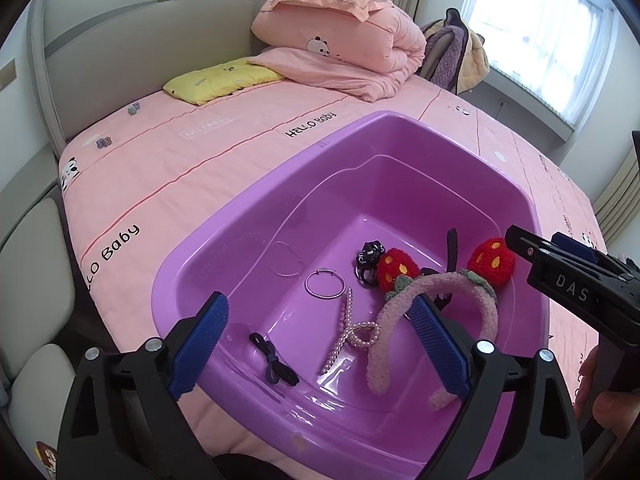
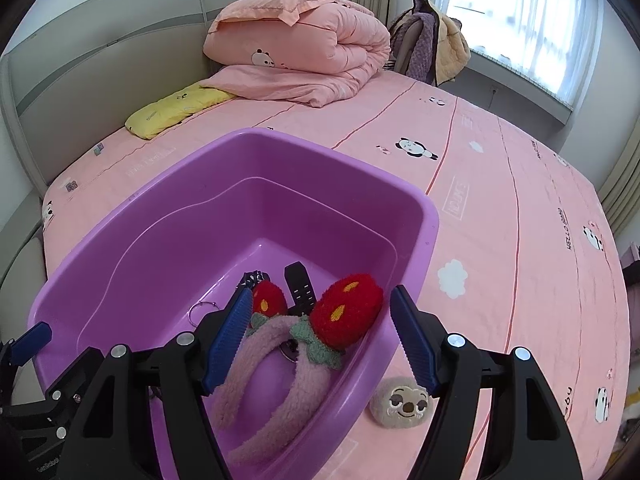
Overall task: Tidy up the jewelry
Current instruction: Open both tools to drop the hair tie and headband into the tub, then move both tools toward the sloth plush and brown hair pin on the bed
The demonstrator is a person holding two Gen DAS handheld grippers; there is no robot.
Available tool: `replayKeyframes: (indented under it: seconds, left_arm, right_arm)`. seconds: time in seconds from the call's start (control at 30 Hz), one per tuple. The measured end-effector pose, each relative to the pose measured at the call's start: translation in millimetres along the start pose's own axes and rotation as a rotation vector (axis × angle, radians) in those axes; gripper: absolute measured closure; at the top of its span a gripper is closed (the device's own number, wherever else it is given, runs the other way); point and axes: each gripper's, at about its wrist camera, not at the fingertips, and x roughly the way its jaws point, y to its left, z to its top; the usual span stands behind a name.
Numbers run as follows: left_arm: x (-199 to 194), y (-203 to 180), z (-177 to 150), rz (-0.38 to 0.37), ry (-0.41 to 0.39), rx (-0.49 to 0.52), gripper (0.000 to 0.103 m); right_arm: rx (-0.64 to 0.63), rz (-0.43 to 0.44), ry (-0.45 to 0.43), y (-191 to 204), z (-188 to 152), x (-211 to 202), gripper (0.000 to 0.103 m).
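A purple plastic tub [image 1: 256, 216] sits on the pink bed; it also shows in the right wrist view [image 2: 140, 208]. Inside lie a pink fuzzy headband with two red strawberries [image 1: 400, 312] [image 2: 348, 312], a pearl hair clip [image 1: 344, 332], a thin silver ring bracelet [image 1: 324, 284], a dark hair tie [image 1: 274, 364], a black clip [image 1: 370, 258] and a black watch strap [image 2: 300, 286]. My left gripper [image 1: 320, 344] is open and empty over the tub's near side. My right gripper [image 2: 320, 336] is open above the headband, empty; it shows from the side in the left wrist view [image 1: 568, 280].
A small round plush sloth face [image 2: 400, 402] lies on the bedsheet just right of the tub. A folded pink quilt [image 1: 344, 48] and a yellow pillow [image 1: 220, 80] lie near the grey headboard. A chair with clothes [image 2: 428, 40] stands by the window.
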Motion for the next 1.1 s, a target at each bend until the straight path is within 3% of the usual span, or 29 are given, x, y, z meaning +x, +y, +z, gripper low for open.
replayKeyframes:
  seconds: [0.47,0.73,1.1]
  left_arm:
    - [-30.9,-9.7,3.6,-0.026,-0.029,0.039,0.006]
    - [-55.7,-36.3,-5.9,-0.061,-0.061,0.086,0.006]
    - [-83.2,-87.6,-53.2,-0.135,-0.049,0.156,0.006]
  right_arm:
    - [0.104,0.035,-0.060,-33.7,-31.1,-47.2,0.035]
    - [0.208,0.030,-0.061,-76.2,-79.8,-76.7,0.035]
    - [0.343,-0.028,-0.051,-144.9,-154.4,-115.4,0.035]
